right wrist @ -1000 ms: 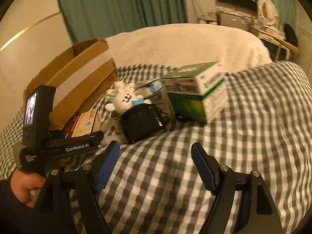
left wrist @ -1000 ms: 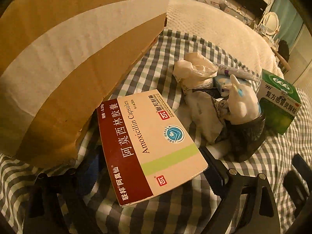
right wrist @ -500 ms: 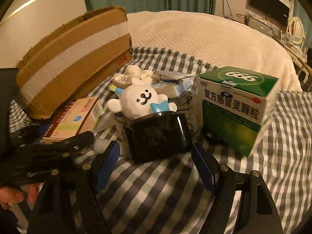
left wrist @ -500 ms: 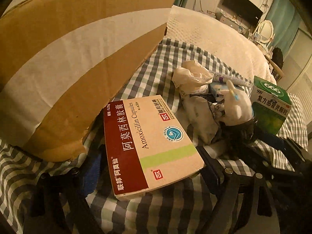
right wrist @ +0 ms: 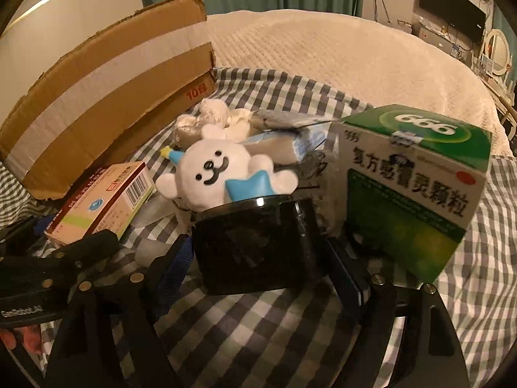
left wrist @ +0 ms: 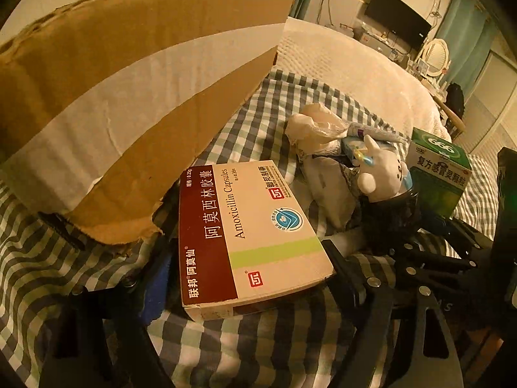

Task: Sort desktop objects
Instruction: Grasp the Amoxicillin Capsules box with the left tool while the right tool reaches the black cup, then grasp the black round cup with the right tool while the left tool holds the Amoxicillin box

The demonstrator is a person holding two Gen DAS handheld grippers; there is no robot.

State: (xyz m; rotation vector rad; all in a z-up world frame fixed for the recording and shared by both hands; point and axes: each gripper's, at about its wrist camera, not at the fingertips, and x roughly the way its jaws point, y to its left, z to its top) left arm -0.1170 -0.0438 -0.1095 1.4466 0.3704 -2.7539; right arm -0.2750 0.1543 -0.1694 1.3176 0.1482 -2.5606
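Both grippers are lining up picks on the checked cloth [left wrist: 258, 349]. The left gripper [left wrist: 245, 278] straddles the amoxicillin box [left wrist: 252, 236], which lies against the cardboard box [left wrist: 129, 103] at the cloth's left edge. Its jaws have just been closing in, though the pads seem not yet to press. The right gripper [right wrist: 258, 265], jaws apart and just widened, has come down around the black cup [right wrist: 255, 245] holding the white plush [right wrist: 219, 174], beside the green box [right wrist: 413, 200]. Each must next close squarely, then lift.

The medicine box [left wrist: 252, 236] reads "Amoxicillin Capsules". Right of it, the green box [right wrist: 416, 190] shows "999". The cardboard box [right wrist: 106, 87], left of it, bears a red "10".
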